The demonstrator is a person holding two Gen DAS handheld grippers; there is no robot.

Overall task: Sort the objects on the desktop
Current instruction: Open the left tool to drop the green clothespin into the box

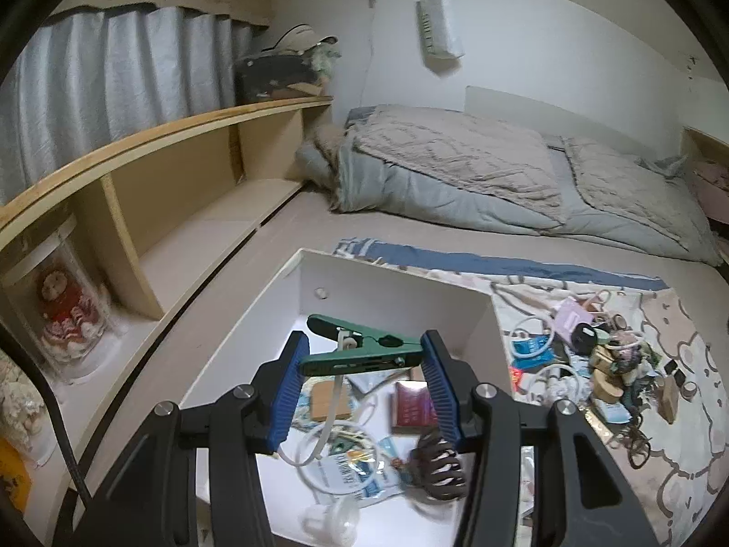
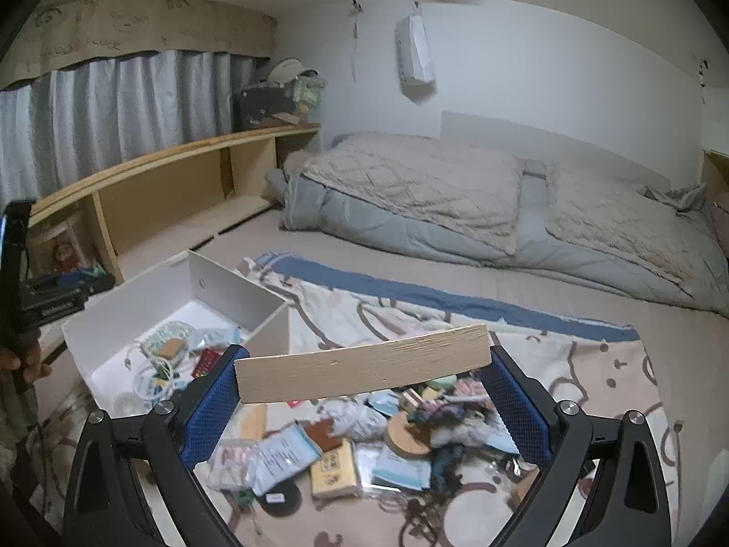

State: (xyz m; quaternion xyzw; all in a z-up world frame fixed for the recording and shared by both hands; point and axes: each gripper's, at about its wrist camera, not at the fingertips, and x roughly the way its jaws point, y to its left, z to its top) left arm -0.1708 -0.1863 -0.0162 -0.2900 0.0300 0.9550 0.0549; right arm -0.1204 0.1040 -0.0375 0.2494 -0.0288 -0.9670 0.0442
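- Clamp (image 1: 360, 351), green and spring-type, is pinched lengthwise between the blue pads (image 1: 289, 389) of the left gripper (image 1: 364, 355), held in the air above the open white box (image 1: 387, 287).
- White box as landmark: inside it lie a brown hair claw (image 1: 437, 467), a dark red packet (image 1: 412, 405), a white cable (image 1: 314, 437) and printed sachets; none of them touch the clamp.
- Right gripper (image 2: 362, 376) grasps a pale wooden slat (image 2: 362, 362) by its two ends, the slat lying crosswise between the fingers, to the right of the white box (image 2: 237, 287) and raised over the clutter.
- Clutter pile (image 2: 364, 437) sits on the patterned blanket (image 2: 592, 364) just right of the box: packets, a round wooden lid, cords.
- Beyond the box, a grey-and-beige quilt (image 1: 478, 168) lies bunched; left of the box runs a wooden shelf (image 1: 182, 173).
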